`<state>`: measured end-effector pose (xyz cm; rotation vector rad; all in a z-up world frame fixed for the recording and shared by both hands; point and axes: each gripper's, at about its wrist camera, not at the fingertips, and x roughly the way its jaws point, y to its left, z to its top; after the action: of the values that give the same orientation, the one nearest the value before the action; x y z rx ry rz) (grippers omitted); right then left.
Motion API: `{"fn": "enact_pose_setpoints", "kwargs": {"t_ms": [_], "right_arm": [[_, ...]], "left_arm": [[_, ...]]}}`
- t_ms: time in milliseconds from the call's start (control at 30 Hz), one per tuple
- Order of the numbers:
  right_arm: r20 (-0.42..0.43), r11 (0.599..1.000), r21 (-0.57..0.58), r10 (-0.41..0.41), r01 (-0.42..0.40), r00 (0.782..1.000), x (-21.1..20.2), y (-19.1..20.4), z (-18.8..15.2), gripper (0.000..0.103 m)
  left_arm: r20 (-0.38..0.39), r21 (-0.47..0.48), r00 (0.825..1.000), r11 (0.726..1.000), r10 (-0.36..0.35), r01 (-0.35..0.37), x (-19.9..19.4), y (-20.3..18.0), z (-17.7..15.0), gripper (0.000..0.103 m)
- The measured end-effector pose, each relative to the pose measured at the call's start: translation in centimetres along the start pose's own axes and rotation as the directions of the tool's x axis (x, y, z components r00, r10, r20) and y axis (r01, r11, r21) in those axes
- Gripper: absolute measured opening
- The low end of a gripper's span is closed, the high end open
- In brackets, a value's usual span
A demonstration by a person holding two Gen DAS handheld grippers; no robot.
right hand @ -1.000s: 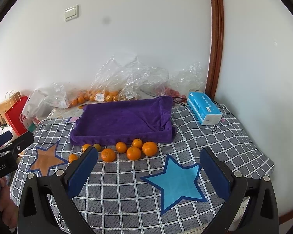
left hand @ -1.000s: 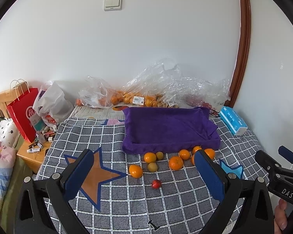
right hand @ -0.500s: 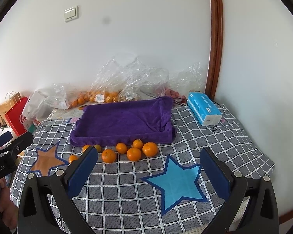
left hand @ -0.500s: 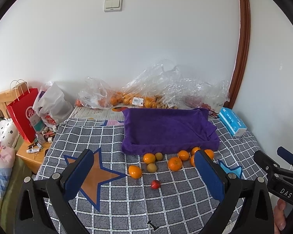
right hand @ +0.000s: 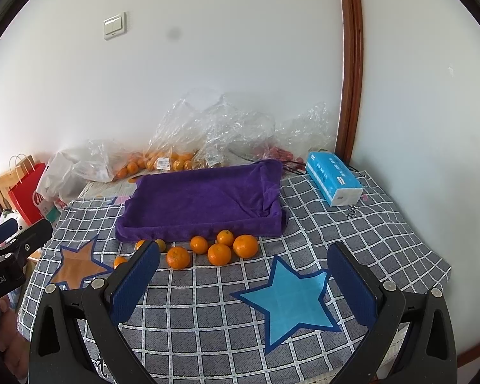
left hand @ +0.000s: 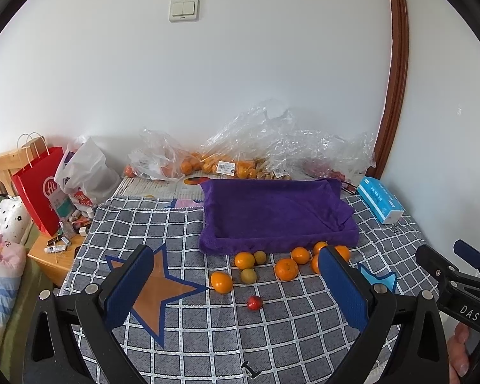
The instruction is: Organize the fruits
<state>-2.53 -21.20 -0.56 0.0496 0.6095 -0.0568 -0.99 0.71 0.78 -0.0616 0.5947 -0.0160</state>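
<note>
Fuzzy purple cloth tray point(right hand: 204, 198)

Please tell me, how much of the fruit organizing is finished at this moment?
Nothing looks done yet: the purple tray holds no fruit. Nothing is in hand: the left gripper and right gripper are both open and hold nothing, above the checked cloth. Left to do: the oranges, two greenish fruits and the small red fruit lie loose in front of the tray.

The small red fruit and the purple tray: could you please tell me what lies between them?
In the left wrist view, two small greenish fruits and some oranges lie on the checked cloth between the small red fruit and the purple tray.
</note>
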Motion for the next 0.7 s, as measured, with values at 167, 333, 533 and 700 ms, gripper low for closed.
{"fn": "enact_pose_setpoints", "kwargs": {"t_ms": [167, 333, 533, 700], "right_arm": [[-0.001, 1.000, 0.007, 0.003, -0.003, 1.000, 0.02, -0.13, -0.05, 0.103], [-0.004, 1.000, 0.009, 0.006, -0.006, 1.000, 0.04, -0.09, 0.01, 0.103], [0.003, 1.000, 0.010, 0.011, -0.011, 1.000, 0.02, -0.02, -0.12, 0.103], [0.001, 1.000, 0.006, 0.011, -0.011, 1.000, 0.11, 0.16, -0.19, 0.103]], "left_arm": [[0.001, 0.005, 1.000, 1.000, 0.005, -0.005, -0.07, -0.04, -0.09, 0.103], [0.006, 0.004, 1.000, 1.000, 0.004, -0.004, -0.19, -0.10, -0.07, 0.103], [-0.006, -0.004, 1.000, 1.000, -0.002, 0.002, 0.07, -0.12, -0.09, 0.103], [-0.001, -0.007, 1.000, 1.000, -0.002, 0.002, -0.06, -0.10, -0.14, 0.103]]}}
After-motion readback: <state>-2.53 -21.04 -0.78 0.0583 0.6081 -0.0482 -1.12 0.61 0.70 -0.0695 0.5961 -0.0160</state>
